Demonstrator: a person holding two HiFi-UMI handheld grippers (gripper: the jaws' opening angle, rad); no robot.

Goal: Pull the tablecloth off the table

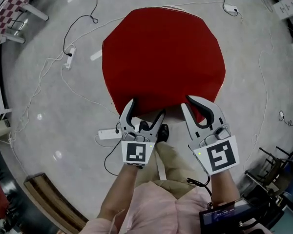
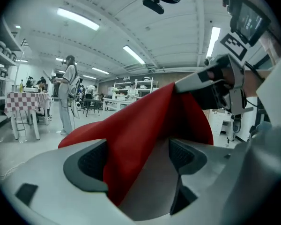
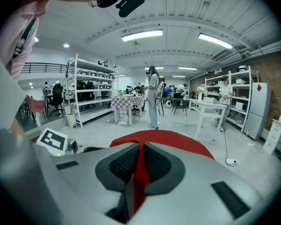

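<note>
A person, seen from above, is standing at the near edge of a red tablecloth [image 1: 163, 57]. It is draping over a round counter and hiding it completely, so the cloth is not yet pulled off. Pale floor [image 1: 53, 106] is showing all around it.

The right gripper [image 1: 187, 103] is pinching the near hem. Its fingers are closing tightly on a thin fold of red fabric, which is running up between the pads. It is holding that fold above the counter, probably to free the edge before pulling. Because of this, a ridge of cloth is rising toward it.

The left gripper [image 1: 146, 108] is sitting just beside it at the same hem. Its fingers are standing wide apart. A loose flap of cloth is hanging between them, close against one pad, but nothing is squeezing it. It is likely lining up a second grip, so both sides pull evenly.
</note>
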